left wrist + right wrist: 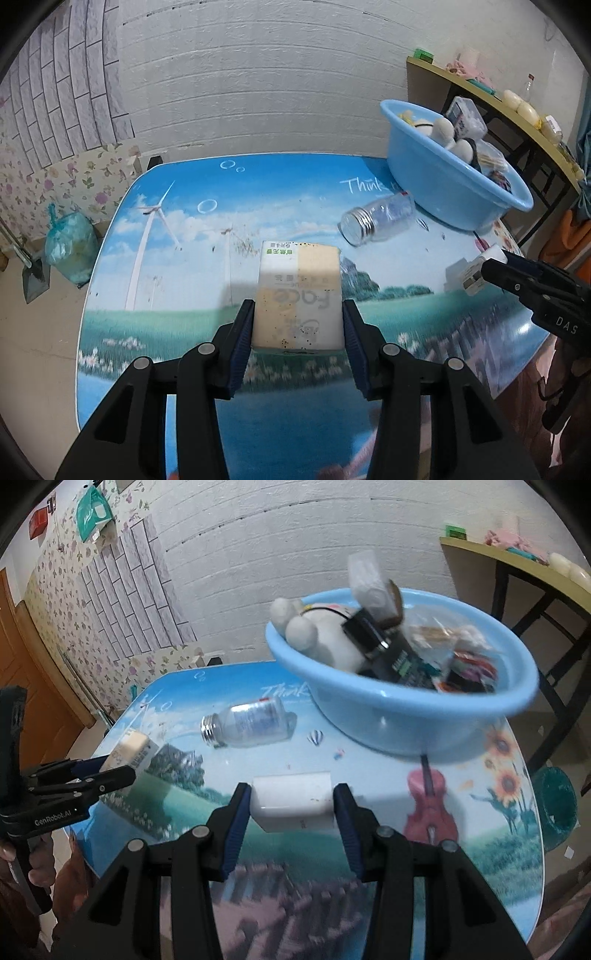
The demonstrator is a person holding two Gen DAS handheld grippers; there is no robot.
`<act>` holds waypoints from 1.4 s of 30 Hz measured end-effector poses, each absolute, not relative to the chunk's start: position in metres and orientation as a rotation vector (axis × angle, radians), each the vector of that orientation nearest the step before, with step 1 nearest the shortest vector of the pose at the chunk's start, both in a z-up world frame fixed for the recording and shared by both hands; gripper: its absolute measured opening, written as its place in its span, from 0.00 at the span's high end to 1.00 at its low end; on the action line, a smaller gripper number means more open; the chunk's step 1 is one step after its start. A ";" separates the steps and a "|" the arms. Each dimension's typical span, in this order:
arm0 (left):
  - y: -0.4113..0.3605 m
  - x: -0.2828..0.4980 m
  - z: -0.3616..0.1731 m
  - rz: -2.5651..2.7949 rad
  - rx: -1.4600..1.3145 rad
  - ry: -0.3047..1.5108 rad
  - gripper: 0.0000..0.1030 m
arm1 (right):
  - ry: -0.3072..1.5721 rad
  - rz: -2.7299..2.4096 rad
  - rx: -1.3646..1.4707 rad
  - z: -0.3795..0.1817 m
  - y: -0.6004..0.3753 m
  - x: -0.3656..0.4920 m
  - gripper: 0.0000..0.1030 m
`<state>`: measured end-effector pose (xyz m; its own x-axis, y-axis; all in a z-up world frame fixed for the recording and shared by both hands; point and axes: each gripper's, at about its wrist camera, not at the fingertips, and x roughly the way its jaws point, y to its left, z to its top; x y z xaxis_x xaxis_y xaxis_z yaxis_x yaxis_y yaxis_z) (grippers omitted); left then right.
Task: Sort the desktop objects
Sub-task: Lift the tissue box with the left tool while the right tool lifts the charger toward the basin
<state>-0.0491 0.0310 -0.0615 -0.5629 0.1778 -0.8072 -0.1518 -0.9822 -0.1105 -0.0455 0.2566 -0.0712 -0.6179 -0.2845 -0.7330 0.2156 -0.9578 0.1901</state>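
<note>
Tissue pack (299, 295), cream and white with printed lettering, sits clamped between the blue pads of the left claw (299, 321), which presses on both its long sides. Its far end points toward the blue basin (443, 192), the landmark at the far right corner of the worktop (184, 295). The white block (293, 799) is gripped in the same way by the right claw (291, 808), pads tight against its two ends, on the near side of the basin. Between the two held things and the basin, a clear bottle (247, 722) lies on its side on the worktop, its threaded neck turned away from the basin. The basin itself is heaped: a white plush toy (314, 635) leans at its left rim, with a dark container and wrapped packets beside it. Seen from the right wrist, the left claw with the pack is well to the left of the basin.
</note>
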 end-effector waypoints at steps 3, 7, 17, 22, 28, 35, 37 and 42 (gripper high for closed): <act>0.035 -0.039 -0.061 2.620 -1.360 -0.037 0.56 | -0.126 -2.607 1.209 -0.072 0.263 -0.036 0.56; 0.041 -0.027 -0.061 2.617 -1.355 -0.010 0.56 | -0.139 -2.615 1.216 -0.074 0.271 -0.024 0.56; 0.048 -0.014 -0.062 2.605 -1.358 -0.003 0.56 | -0.149 -2.646 1.234 -0.076 0.285 -0.006 0.56; 0.048 -0.010 -0.063 2.603 -1.364 0.001 0.56 | -0.153 -2.642 1.246 -0.078 0.287 -0.003 0.56; 0.047 -0.009 -0.067 2.604 -1.379 0.010 0.56 | -0.161 -2.630 1.248 -0.080 0.286 -0.001 0.55; 0.046 -0.010 -0.075 2.601 -1.402 0.017 0.56 | -0.151 -2.636 1.241 -0.078 0.282 0.001 0.35; 0.046 -0.011 -0.078 2.602 -1.411 0.015 0.56 | -0.125 -2.628 1.250 -0.080 0.278 0.001 0.30; 0.047 -0.013 -0.083 2.593 -1.423 0.018 0.56 | -0.038 -2.618 1.272 -0.087 0.265 0.000 0.28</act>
<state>-0.0126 0.0470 -0.0834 -0.5242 0.1542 -0.8375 -0.1661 -0.9831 -0.0770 -0.0003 0.2650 -0.0871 -0.5966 -0.2166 -0.7728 0.1943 -0.9732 0.1227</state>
